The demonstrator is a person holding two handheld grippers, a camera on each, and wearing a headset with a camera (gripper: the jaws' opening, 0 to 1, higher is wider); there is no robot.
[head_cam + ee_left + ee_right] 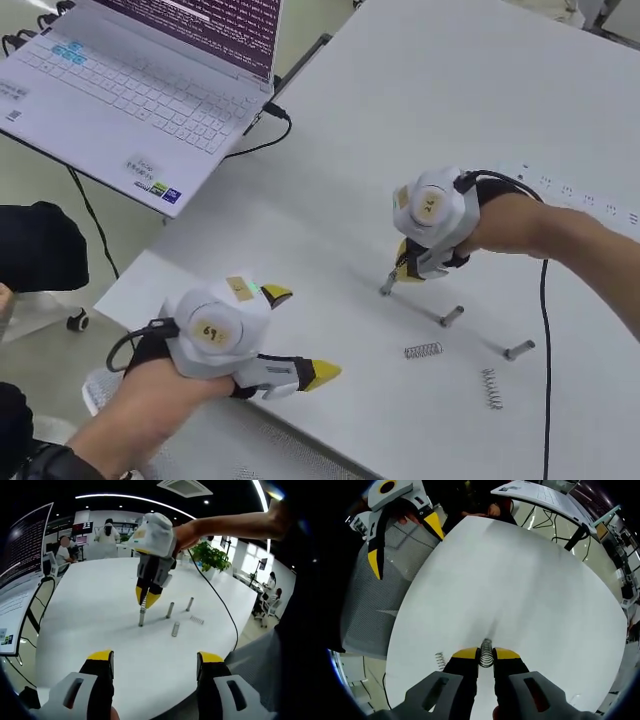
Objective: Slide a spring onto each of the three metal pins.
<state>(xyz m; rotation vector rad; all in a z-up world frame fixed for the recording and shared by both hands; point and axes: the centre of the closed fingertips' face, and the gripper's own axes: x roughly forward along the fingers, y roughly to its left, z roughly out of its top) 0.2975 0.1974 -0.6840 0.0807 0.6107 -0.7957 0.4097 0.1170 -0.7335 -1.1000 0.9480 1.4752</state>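
Three short metal pins stand in a row on the white table: the near-left pin, the middle pin and the far pin. My right gripper is shut on a spring, held upright just over the near-left pin. Two more springs lie flat, one in front of the middle pin and the other by the far pin. My left gripper hovers open and holds nothing at the table's near edge.
An open laptop sits on a side table at the upper left, its cable trailing to the white table. A black cable runs from the right gripper along the person's arm. People sit at desks in the background.
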